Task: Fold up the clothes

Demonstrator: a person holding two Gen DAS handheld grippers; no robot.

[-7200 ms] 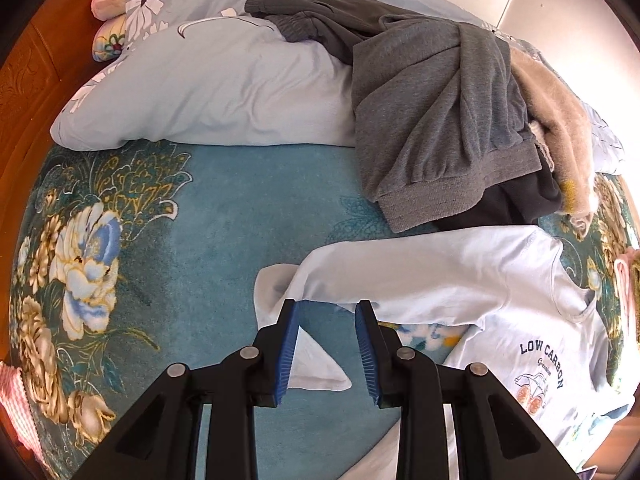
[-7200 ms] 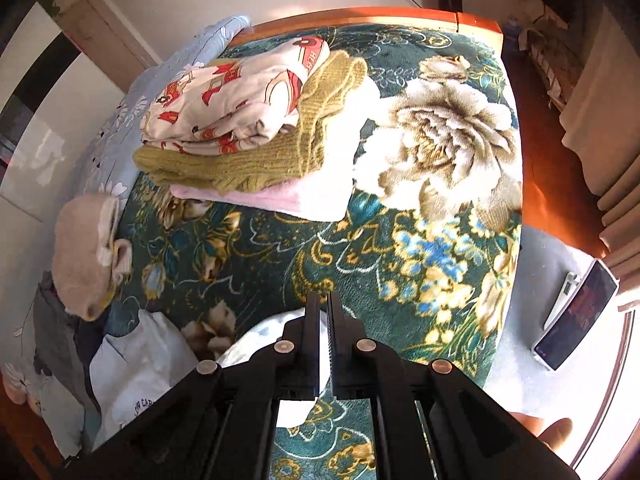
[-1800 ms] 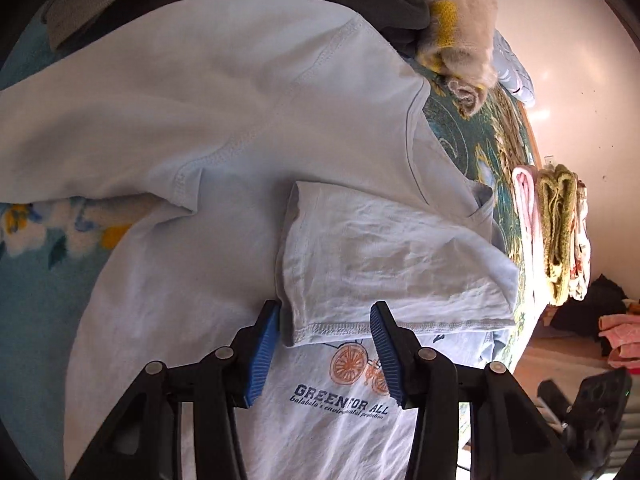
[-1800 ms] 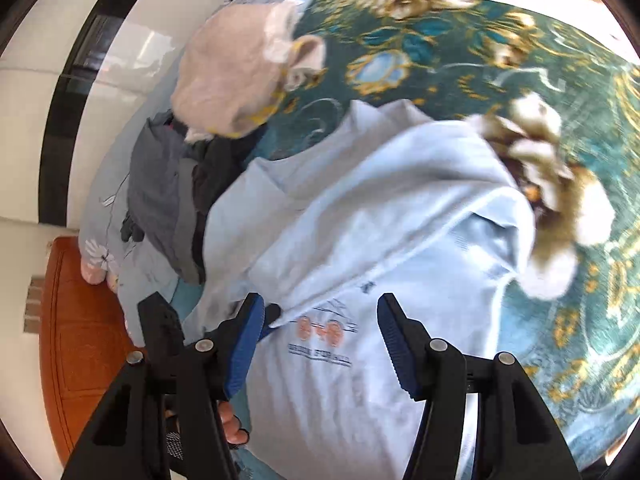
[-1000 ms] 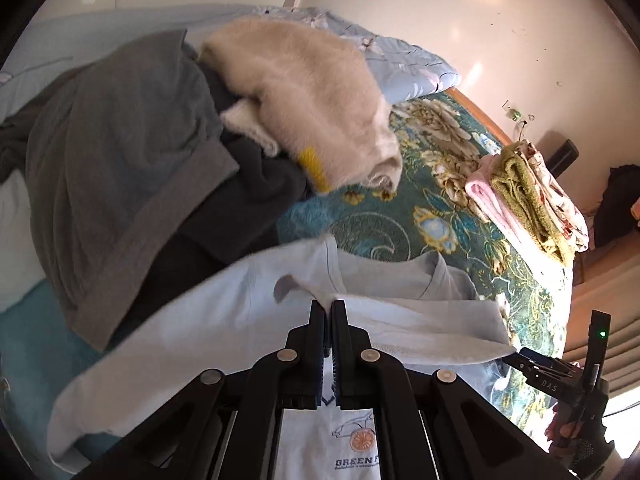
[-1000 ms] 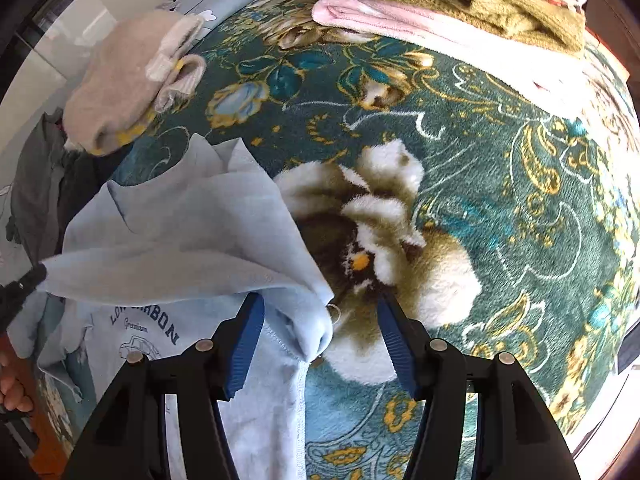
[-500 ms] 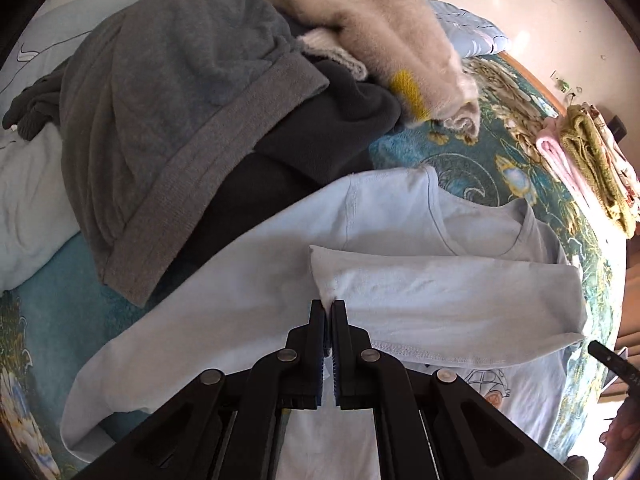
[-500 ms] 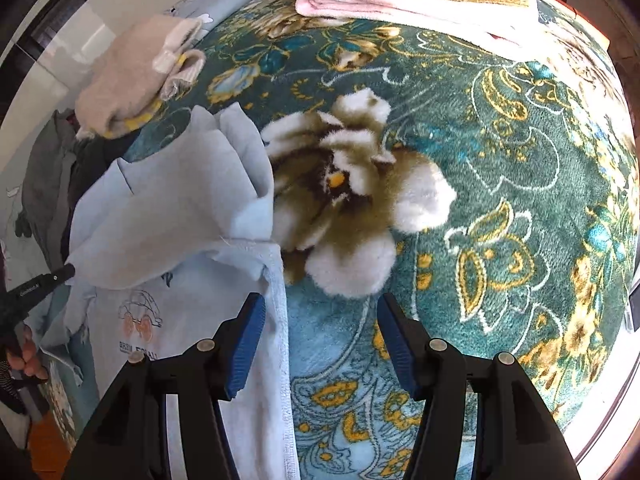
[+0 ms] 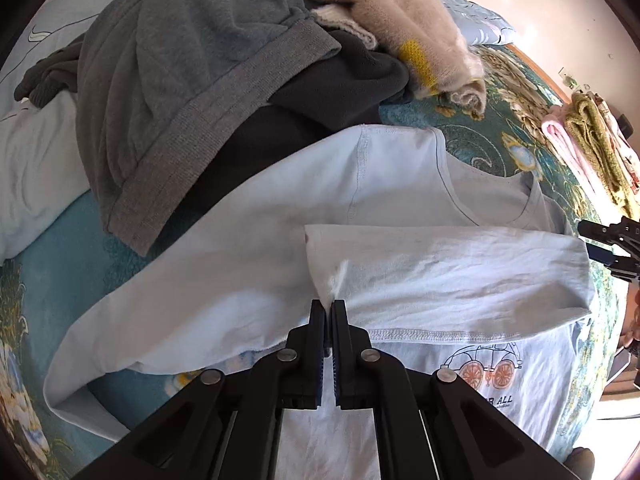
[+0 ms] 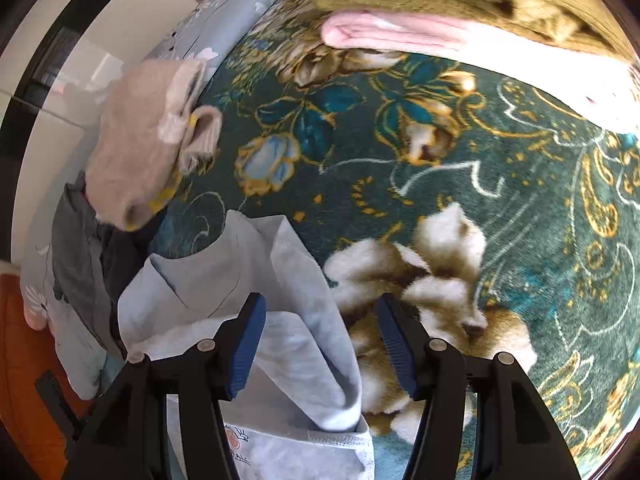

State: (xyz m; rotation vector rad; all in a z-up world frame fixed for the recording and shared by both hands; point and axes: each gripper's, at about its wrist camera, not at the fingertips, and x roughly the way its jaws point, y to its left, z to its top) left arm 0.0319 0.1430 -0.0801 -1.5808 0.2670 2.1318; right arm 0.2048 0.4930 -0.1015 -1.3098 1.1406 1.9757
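A pale blue long-sleeved shirt [image 9: 280,216] with a car print lies flat on the floral bedspread. One sleeve [image 9: 440,272] is folded across its chest. My left gripper [image 9: 329,307] is shut on the cuff end of that folded sleeve. In the right wrist view the same shirt [image 10: 256,292] shows from its other side, bunched at the shoulder fold. My right gripper [image 10: 320,336] is open, its fingers straddling that fold without gripping it. It also shows at the right edge of the left wrist view [image 9: 612,248].
A heap of unfolded clothes, grey sweatshirt [image 9: 184,60] and beige sweater [image 9: 400,12], lies behind the shirt. A stack of folded pink and olive garments [image 10: 460,4] sits further along the bedspread [image 10: 520,200]. Pale blue pillows [image 9: 36,152] lie at the left.
My left gripper has stayed shut on the sleeve cuff and laid it a bit flatter across the chest. My right gripper, still open, has moved in over the shirt's folded shoulder.
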